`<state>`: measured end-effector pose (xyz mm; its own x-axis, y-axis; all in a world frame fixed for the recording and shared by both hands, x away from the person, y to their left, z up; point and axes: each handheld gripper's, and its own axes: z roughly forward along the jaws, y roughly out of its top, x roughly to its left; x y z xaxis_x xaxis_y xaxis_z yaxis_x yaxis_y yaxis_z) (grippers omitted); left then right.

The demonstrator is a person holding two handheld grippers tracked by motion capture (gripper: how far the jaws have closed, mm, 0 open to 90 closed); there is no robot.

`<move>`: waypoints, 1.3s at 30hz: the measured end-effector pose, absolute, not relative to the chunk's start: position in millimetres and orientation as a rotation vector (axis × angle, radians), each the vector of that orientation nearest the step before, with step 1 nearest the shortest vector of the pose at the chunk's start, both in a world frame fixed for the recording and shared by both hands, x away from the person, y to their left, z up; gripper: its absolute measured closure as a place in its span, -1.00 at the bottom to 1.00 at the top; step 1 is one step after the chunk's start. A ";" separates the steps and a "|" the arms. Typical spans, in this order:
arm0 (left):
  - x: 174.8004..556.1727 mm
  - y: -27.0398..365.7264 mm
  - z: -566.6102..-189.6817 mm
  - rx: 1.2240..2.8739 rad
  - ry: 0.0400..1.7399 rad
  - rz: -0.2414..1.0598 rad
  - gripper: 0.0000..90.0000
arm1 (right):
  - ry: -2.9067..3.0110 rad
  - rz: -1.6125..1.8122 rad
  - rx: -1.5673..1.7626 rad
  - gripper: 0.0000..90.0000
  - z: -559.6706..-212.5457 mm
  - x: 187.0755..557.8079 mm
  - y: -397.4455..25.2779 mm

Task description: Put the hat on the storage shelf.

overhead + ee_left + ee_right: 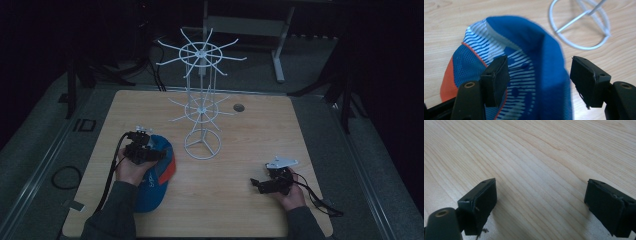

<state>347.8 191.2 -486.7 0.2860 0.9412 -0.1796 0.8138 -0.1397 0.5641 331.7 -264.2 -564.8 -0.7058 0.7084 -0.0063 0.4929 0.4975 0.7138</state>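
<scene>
- The left tongs [150, 145] are sitting in the person's left hand [131, 169] at the left side of the wooden tabletop [240, 150], hovering over a blue cap [161, 172].
- In the left gripper view, the left tongs [540, 82] are standing wide apart, with the cap's [524, 62] raised blue edge lying between the jaws; nothing is being clamped.
- The cap is showing blue and white striped mesh with an orange part [447, 82] at its side, and it is resting on the tabletop just left of the rack's ring base.
- A white wire rack [201, 100] is standing upright near the tabletop's middle, with two tiers of spokes above its ring base [580, 25].
- The right tongs [260, 184] are resting low in the right hand [290, 192], well apart from the cap.
- In the right gripper view, the right tongs [540, 205] are gaping wide over bare wood grain [536, 157].
</scene>
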 end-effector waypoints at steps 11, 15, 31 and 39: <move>367.2 205.6 -498.8 2.099 1.650 0.297 0.33 | 2.446 1.023 1.014 -0.76 -564.7 331.6 -264.1; 373.7 217.9 -496.5 2.088 1.690 0.319 0.74 | 2.446 1.024 1.012 -0.76 -564.8 331.7 -264.2; 373.5 249.7 -465.1 2.002 1.628 0.510 0.95 | 2.446 1.024 1.013 -0.76 -564.8 331.7 -264.1; 371.4 259.8 -446.7 1.944 1.574 0.571 0.96 | 2.447 1.023 1.012 -0.76 -564.7 331.6 -264.2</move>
<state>371.4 259.8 -446.7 0.2171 0.9759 -0.0239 0.7335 -0.1469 0.6636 331.6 -264.2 -564.7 -0.7058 0.7084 -0.0061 0.4933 0.4977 0.7134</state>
